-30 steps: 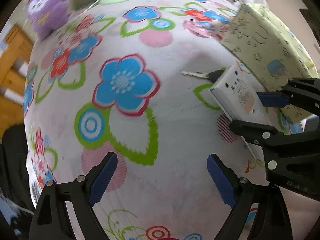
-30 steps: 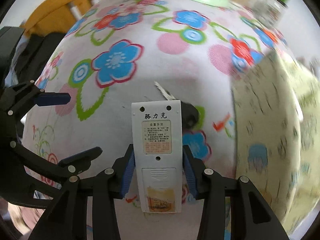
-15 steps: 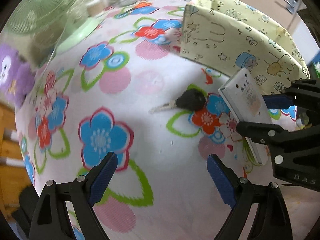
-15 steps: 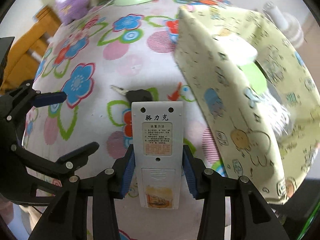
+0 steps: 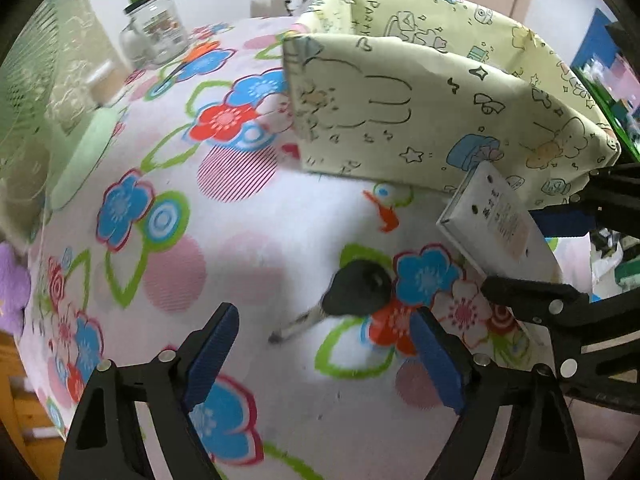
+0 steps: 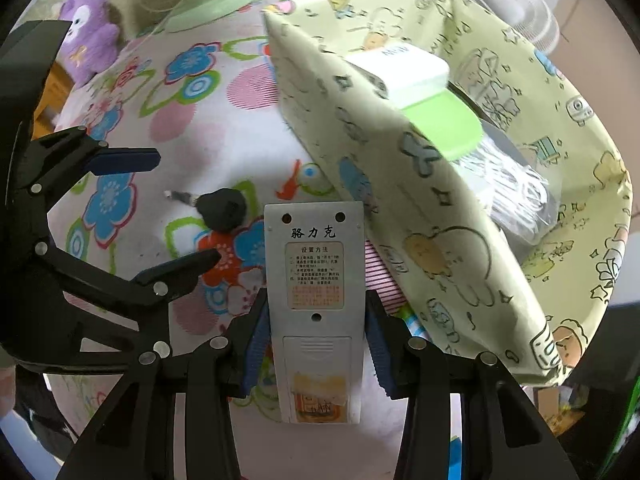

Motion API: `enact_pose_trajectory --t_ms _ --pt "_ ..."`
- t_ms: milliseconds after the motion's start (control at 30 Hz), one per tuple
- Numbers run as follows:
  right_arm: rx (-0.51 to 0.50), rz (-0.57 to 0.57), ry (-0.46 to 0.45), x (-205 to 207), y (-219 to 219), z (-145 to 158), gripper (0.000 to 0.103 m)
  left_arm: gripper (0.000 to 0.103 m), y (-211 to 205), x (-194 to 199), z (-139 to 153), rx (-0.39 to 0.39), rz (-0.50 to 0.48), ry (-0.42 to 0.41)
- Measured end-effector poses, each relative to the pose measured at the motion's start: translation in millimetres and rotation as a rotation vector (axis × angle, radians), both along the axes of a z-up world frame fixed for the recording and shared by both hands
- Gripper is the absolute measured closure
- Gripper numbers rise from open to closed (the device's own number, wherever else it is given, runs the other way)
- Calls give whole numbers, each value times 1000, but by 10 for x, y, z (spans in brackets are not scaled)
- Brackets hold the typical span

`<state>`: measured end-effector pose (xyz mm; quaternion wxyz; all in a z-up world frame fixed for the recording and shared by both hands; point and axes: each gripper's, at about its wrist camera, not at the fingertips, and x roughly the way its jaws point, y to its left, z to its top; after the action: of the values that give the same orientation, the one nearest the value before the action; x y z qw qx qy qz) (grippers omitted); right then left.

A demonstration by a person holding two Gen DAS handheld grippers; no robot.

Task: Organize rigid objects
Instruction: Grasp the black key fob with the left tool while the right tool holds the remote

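A black-headed key (image 5: 360, 292) lies on the flowered tablecloth (image 5: 248, 240). My left gripper (image 5: 324, 360) hovers over it with its jaws wide and closing. The key sits just ahead of the blue pads (image 5: 212, 356), untouched. In the right wrist view the left gripper (image 6: 186, 207) frames the key (image 6: 222, 210). My right gripper (image 6: 316, 344) is shut on a white remote (image 6: 316, 280), held back-side up beside the yellow cartoon-print fabric basket (image 6: 420, 208). The remote (image 5: 496, 220) also shows at the right of the left wrist view, near the basket's wall (image 5: 440, 112).
The basket holds a white and green box (image 6: 400, 72) and a bagged white cable bundle (image 6: 508, 184). A glass jar with a green lid (image 5: 152, 32), a green fan base (image 6: 208, 4), a white fan (image 6: 512, 4) and a purple plush toy (image 6: 90, 40) stand at the table's far side.
The left gripper has moved over toward the key and rolled, and its jaws have narrowed slightly. The right gripper, still holding the remote, has rolled and come alongside the basket.
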<state>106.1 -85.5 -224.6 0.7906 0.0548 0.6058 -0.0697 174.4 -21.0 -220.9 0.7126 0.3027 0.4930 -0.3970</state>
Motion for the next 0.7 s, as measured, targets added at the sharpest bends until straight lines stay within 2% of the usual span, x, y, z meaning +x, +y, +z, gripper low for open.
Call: enact_pose_trajectory --t_ms 267,533,600,700 --pt "45 -37 23 -4 -85 -49 56 25 -148 105 -99 -7 -28 16" --pt "64 -39 39 32 -121 -75 56 48 -236 91 -93 -15 -18 67" --pt "67 -38 43 40 -128 -82 56 61 -224 23 -61 -13 -17 70" --pt "70 -33 47 58 -127 -88 56 68 -201 -40 -39 -8 6 78"
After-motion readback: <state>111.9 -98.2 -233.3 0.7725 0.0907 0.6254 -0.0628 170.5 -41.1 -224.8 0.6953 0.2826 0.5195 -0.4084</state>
